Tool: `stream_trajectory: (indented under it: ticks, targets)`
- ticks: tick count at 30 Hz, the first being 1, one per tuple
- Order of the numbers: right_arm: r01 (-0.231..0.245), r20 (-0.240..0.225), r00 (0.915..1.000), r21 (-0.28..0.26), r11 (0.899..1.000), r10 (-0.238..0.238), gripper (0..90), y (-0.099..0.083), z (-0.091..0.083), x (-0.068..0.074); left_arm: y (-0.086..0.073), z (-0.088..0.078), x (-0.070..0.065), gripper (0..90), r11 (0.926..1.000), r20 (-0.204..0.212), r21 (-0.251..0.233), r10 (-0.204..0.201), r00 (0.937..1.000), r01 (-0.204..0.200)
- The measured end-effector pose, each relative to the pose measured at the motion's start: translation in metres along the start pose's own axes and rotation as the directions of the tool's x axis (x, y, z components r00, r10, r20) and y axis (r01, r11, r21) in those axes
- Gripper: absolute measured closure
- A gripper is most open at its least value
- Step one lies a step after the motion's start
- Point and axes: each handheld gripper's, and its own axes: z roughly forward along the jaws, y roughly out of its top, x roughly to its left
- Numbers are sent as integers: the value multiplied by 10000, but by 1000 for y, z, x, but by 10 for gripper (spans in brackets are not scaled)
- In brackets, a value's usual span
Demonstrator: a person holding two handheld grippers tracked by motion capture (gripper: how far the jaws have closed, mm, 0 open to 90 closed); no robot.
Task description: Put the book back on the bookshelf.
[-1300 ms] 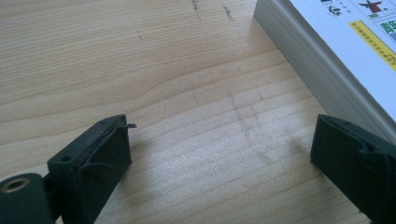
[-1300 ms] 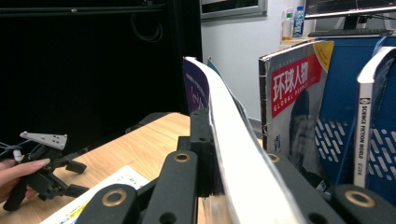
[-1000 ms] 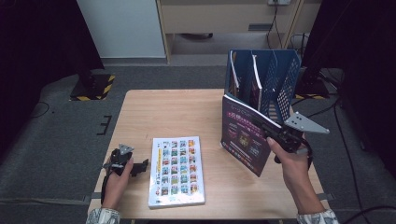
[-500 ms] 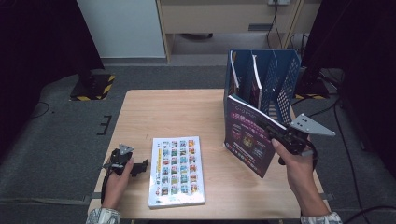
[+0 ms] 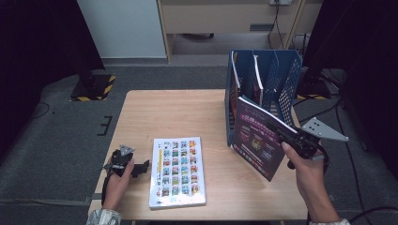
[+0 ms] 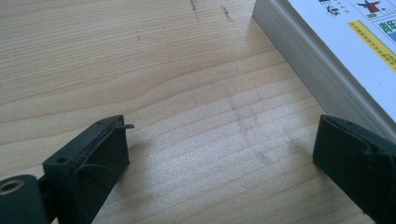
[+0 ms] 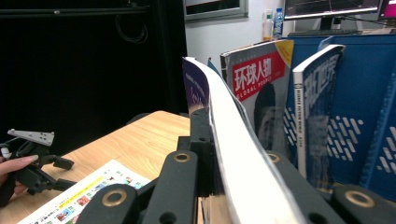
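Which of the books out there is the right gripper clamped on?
The purple-covered book, held upright by the right gripper in front of the blue rack. The white picture-grid book lies flat on the table; two others stand inside the rack.

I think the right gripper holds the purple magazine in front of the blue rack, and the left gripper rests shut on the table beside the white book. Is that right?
One thing is wrong: the left gripper is open, not shut. The left gripper view shows its jaws wide apart over the bare table, beside the white book. The rest is right.

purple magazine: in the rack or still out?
Out. The purple magazine stands tilted before the blue rack, clamped in the right hand-held gripper.
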Motion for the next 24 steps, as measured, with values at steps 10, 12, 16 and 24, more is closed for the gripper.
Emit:
stream_trajectory:
  ticks: [10, 12, 16, 24]
  targets:
    - [-3, 417, 9991, 57, 10000, 0, 839, 3, -16, -8, 0, 1, 0, 17, 10000, 19, -43, 21, 10000, -21]
    - [-28, 487, 9988, 59, 10000, 25, 839, 4, -18, -10, 0, 1, 0, 17, 10000, 21, -43, 22, 10000, -22]
    - [-65, 635, 9980, -5, 10000, 65, 839, 7, -25, -12, 0, 1, -1, 14, 10000, 9, -80, 23, 10000, -23]
    - [-263, 826, 9962, -121, 9996, 273, 840, 14, -40, -16, -1, 1, -1, 14, 9999, 6, -101, 28, 10000, -28]
